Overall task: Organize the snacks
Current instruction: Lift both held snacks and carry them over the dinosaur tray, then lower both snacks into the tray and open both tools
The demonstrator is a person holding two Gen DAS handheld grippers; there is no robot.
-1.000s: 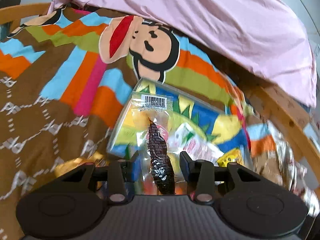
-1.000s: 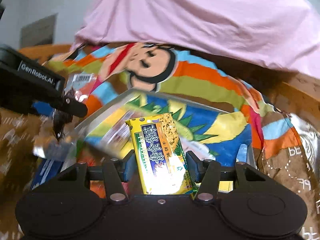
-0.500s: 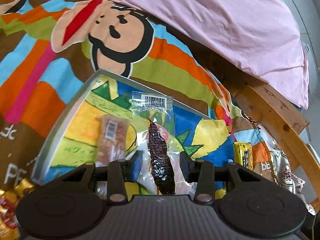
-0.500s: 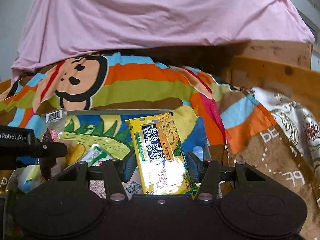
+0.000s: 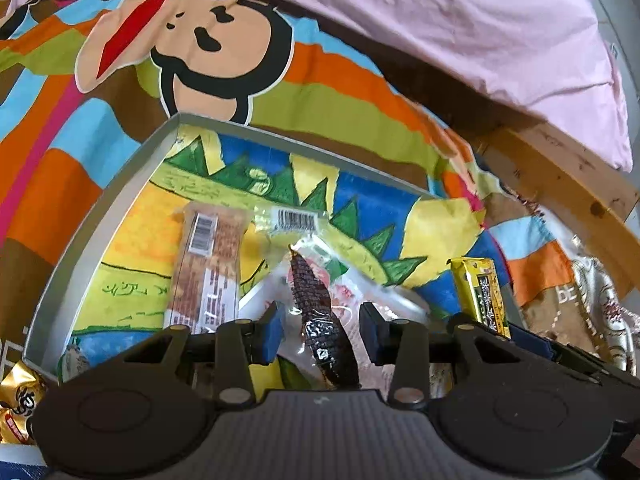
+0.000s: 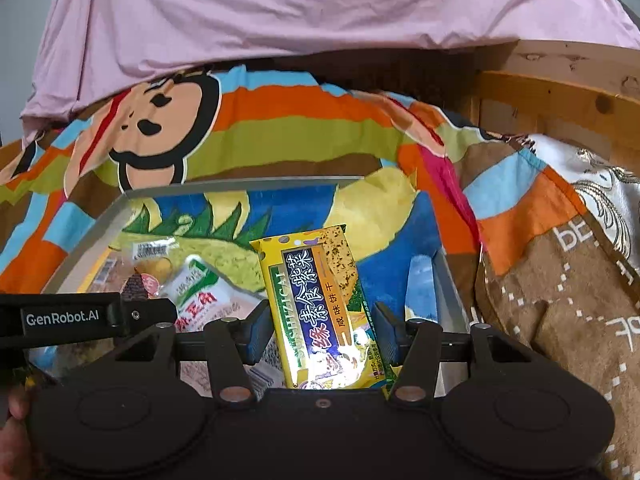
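Note:
A grey tray (image 5: 120,196) with a colourful painted floor lies on the bed; it also shows in the right wrist view (image 6: 86,244). My left gripper (image 5: 322,332) is open over it; a clear packet with a dark dried snack (image 5: 320,316) lies loosely between its fingers. A brown snack bar (image 5: 208,268) lies in the tray to the left. My right gripper (image 6: 320,332) is open too, with the yellow cracker packet (image 6: 320,308) between its fingers over the tray's right part. A white and green packet (image 6: 200,292) lies in the tray.
The tray sits on a striped monkey-print blanket (image 5: 208,40). A pink quilt (image 6: 320,8) is heaped behind. A wooden bed frame (image 6: 560,88) runs along the right. Gold-wrapped snacks (image 5: 16,400) lie outside the tray's near left corner.
Both grippers have moved in over the tray and lower. Both sets of fingers have opened, and the dark snack packet and the yellow packet now sit loose between them.

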